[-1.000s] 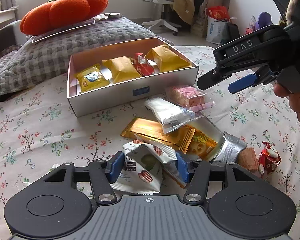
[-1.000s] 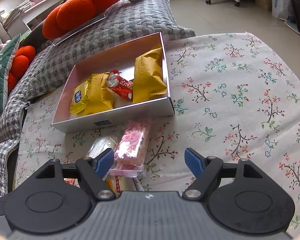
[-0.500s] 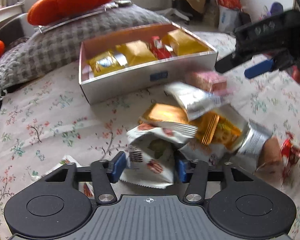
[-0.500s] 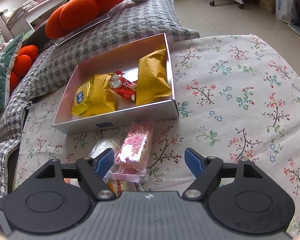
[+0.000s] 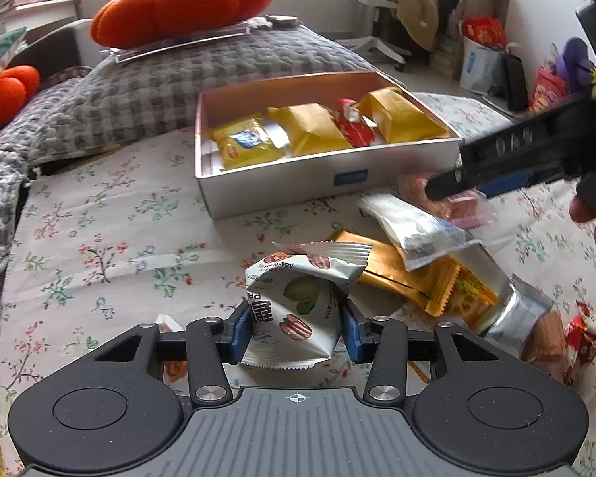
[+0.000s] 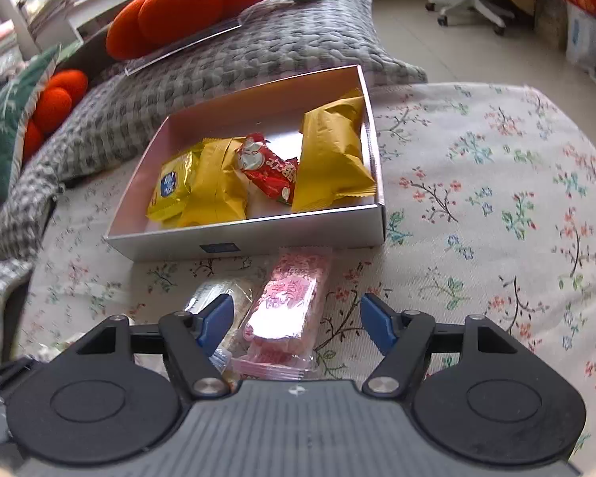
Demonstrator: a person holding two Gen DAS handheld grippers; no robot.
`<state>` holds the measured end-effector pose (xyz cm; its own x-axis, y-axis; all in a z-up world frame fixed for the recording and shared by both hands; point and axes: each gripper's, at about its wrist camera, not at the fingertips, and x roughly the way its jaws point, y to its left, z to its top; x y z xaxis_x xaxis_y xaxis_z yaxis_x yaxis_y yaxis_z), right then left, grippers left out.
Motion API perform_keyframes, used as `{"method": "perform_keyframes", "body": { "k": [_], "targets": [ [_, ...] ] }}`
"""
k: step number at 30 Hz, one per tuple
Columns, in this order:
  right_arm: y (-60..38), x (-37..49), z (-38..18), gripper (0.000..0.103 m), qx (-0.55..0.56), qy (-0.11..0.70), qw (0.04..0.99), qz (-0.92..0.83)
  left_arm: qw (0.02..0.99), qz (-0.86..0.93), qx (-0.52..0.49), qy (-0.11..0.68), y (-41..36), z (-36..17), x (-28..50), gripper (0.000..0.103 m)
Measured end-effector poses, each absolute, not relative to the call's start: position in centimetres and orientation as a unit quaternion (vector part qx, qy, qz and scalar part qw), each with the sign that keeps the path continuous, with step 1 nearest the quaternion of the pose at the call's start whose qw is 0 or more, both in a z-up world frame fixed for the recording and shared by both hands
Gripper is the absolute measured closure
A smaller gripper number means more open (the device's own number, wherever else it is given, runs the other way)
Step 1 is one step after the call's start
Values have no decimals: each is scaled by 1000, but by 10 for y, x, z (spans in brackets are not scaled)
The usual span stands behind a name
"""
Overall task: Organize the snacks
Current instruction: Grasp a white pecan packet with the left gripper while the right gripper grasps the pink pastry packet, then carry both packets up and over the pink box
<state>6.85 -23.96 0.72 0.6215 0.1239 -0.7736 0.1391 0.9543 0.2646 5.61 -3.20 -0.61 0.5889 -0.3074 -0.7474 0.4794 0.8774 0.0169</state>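
Observation:
My left gripper [image 5: 296, 328] is shut on a white nut snack packet [image 5: 298, 298] and holds it lifted above the floral cloth. A white box [image 5: 326, 177] behind it holds yellow packets and a red candy. My right gripper [image 6: 294, 316] is open and hovers over a pink wafer packet [image 6: 290, 302] just in front of the box [image 6: 258, 234]; it also shows at the right of the left wrist view [image 5: 496, 175]. A pile of loose snacks [image 5: 425, 274] lies between the two grippers.
A grey checked cushion [image 5: 171, 79] with an orange plush pumpkin [image 5: 182, 8] lies behind the box. A clear packet [image 6: 218, 294] lies beside the pink one. A red candy [image 5: 582, 336] and a wafer lie at the pile's right end. An office chair and bags stand on the floor beyond.
My left gripper closed on the white nut packet and lifted it off the pile. My right gripper moved down and closer to the pink packet, still open.

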Motion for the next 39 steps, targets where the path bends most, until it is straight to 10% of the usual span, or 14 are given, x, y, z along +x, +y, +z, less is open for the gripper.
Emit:
{"method": "perform_keyframes", "body": {
  "k": [6, 39],
  "targets": [
    [-241, 71, 2, 73, 138, 443, 886, -5, 892, -212, 96, 386, -28, 1, 58, 60],
    [-265, 46, 37, 74, 260, 400, 878, 44, 921, -154, -10, 357, -35, 58, 71, 60]
  ]
}}
